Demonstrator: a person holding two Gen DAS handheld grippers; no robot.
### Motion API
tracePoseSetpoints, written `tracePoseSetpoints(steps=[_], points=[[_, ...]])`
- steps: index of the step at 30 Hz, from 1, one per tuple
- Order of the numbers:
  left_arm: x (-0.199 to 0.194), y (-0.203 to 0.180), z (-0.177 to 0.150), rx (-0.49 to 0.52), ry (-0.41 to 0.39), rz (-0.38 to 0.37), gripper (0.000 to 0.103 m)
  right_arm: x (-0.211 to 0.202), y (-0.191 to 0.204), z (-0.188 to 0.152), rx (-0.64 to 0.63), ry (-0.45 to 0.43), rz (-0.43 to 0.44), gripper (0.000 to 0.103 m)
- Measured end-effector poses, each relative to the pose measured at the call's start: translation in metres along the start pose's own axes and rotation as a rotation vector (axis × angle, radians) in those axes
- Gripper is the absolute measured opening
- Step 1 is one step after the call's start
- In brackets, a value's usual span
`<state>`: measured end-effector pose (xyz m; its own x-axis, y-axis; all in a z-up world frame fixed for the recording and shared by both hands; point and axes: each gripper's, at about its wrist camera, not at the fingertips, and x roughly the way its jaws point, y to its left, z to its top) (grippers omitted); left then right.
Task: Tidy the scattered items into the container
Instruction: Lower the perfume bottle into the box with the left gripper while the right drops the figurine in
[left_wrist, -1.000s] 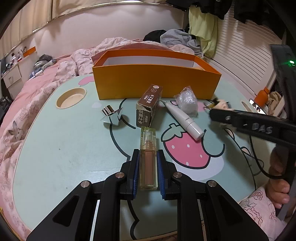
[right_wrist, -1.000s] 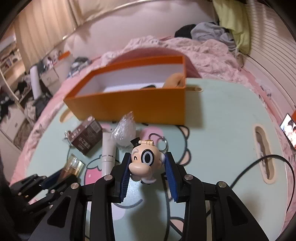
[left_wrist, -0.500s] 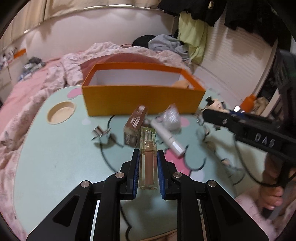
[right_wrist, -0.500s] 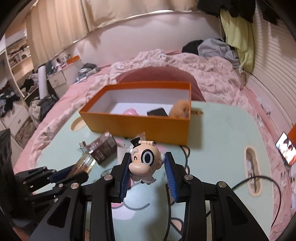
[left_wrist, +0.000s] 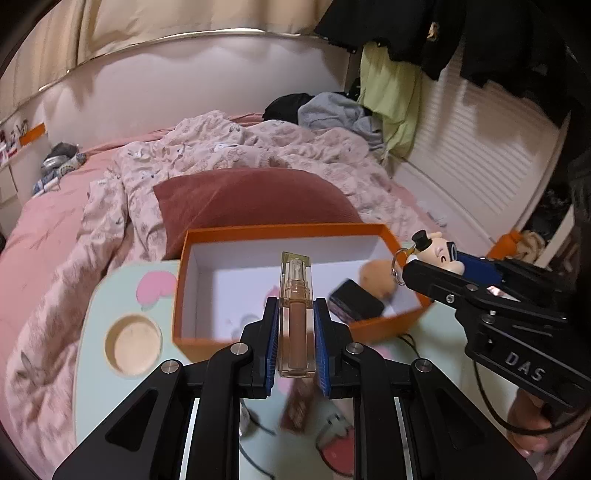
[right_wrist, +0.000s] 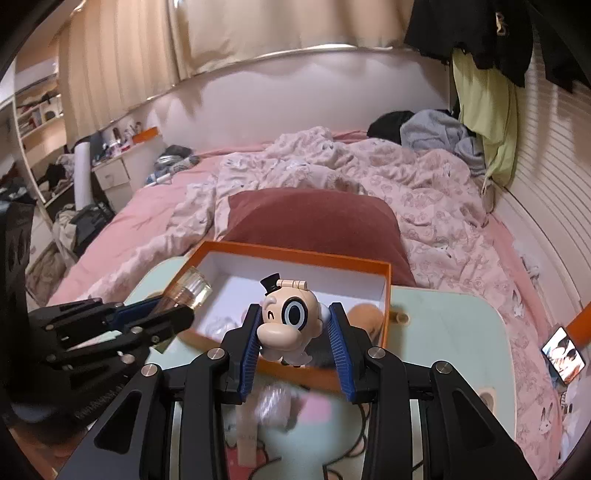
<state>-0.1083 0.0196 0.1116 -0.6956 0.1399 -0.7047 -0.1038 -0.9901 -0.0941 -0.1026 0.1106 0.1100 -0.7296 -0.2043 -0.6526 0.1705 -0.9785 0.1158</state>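
My left gripper (left_wrist: 295, 325) is shut on a clear lip gloss tube (left_wrist: 296, 314) and holds it raised, its tip over the open orange box (left_wrist: 280, 232). My right gripper (right_wrist: 293, 332) is shut on a cartoon head keychain (right_wrist: 286, 321) with a small black hat, held above the box's near wall (right_wrist: 317, 374). The keychain also shows in the left wrist view (left_wrist: 436, 253), over the box's right end. Inside the box lie a dark case (left_wrist: 356, 304) and a tan puff (left_wrist: 376, 273).
The box stands on a mint lap table (left_wrist: 92, 387) with a round cup recess (left_wrist: 133, 345), set on a pink bed. A brown carton (left_wrist: 295, 410), a white tube (right_wrist: 247, 439) and a clear wrapped item (right_wrist: 275, 406) lie blurred below the grippers. A cable (left_wrist: 491, 406) runs on the right.
Both grippers have risen and moved forward with their items, from above the table to over the orange box. The loose items now lie below and behind the fingers.
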Motion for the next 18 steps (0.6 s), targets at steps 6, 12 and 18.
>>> tracePoseSetpoints(steps=[6, 12, 18], points=[[0.032, 0.006, 0.014, -0.032, 0.058, 0.009, 0.019, 0.029, -0.005, 0.006, 0.001, 0.063, -0.017, 0.034], [0.048, 0.014, 0.023, -0.081, 0.075, 0.025, 0.019, 0.055, -0.019, 0.004, 0.053, 0.129, -0.054, 0.034], [0.063, 0.021, 0.022, -0.126, 0.134, -0.021, 0.021, 0.065, -0.028, 0.001, 0.100, 0.156, -0.047, 0.035]])
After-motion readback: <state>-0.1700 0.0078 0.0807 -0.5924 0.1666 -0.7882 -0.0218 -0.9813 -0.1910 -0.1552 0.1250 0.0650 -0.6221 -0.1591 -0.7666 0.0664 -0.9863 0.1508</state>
